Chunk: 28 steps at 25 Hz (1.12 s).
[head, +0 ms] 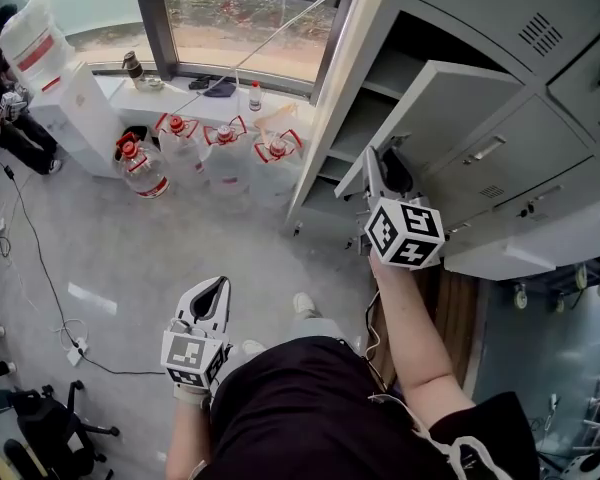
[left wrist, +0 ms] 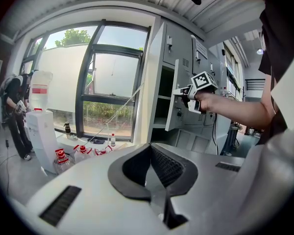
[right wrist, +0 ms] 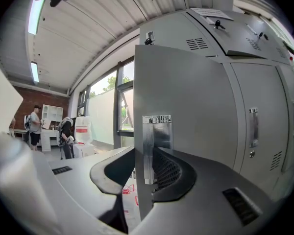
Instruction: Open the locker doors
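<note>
The grey locker bank (head: 540,88) fills the head view's upper right. One small locker door (head: 430,108) stands swung outward, with its dark compartment (head: 380,73) showing behind it. My right gripper (head: 375,163) is shut on this door's free edge. In the right gripper view the door (right wrist: 186,106) and its metal handle plate (right wrist: 154,141) sit between the jaws of the right gripper (right wrist: 144,158). My left gripper (head: 218,286) hangs low at my side, far from the lockers, shut and empty. In its own view the left gripper (left wrist: 151,153) points toward the window, and the right gripper (left wrist: 198,87) shows at the door.
A tall locker door (head: 330,98) stands open left of the small one. Several red-capped water jugs (head: 180,153) sit under the window beside a water dispenser (head: 70,98). A person (head: 0,98) stands far left. Cables (head: 40,258) cross the floor; an office chair (head: 40,418) is at bottom left.
</note>
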### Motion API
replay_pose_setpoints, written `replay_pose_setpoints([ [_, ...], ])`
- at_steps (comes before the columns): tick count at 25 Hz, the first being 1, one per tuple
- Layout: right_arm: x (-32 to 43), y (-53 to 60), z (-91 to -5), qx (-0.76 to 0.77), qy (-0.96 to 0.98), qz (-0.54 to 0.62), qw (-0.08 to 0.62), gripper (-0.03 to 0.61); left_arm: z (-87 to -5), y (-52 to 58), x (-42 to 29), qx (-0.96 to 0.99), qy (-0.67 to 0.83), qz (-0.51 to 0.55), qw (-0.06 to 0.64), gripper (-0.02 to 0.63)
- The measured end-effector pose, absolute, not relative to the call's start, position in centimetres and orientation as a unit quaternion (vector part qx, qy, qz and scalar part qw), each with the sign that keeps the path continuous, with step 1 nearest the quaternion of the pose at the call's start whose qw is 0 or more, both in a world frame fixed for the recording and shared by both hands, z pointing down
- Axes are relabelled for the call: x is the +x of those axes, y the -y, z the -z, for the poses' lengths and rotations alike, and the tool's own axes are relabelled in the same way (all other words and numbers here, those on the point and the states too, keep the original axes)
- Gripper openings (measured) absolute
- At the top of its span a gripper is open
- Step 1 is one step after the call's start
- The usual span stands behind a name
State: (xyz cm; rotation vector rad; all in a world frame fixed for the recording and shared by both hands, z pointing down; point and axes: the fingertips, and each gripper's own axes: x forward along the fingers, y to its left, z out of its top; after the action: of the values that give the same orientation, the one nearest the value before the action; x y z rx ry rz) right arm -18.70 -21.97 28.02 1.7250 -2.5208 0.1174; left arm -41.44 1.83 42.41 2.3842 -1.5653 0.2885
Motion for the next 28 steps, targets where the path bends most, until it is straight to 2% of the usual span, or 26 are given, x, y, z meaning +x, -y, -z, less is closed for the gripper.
replay_pose_setpoints([
  [14, -14.4, 15.3, -28.2, 0.606, 0.794, -0.038, 0.037, 0.152, -42.8, -5.0, -38.7, 0.862, 0.480, -0.104, 0.127, 0.018],
  [28, -6.6, 8.7, -28.3, 0.585, 0.810, -0.044, 0.015, 0.109, -40.4, -2.5, -26.1, 0.900, 0.411, -0.108, 0.099, 0.018],
])
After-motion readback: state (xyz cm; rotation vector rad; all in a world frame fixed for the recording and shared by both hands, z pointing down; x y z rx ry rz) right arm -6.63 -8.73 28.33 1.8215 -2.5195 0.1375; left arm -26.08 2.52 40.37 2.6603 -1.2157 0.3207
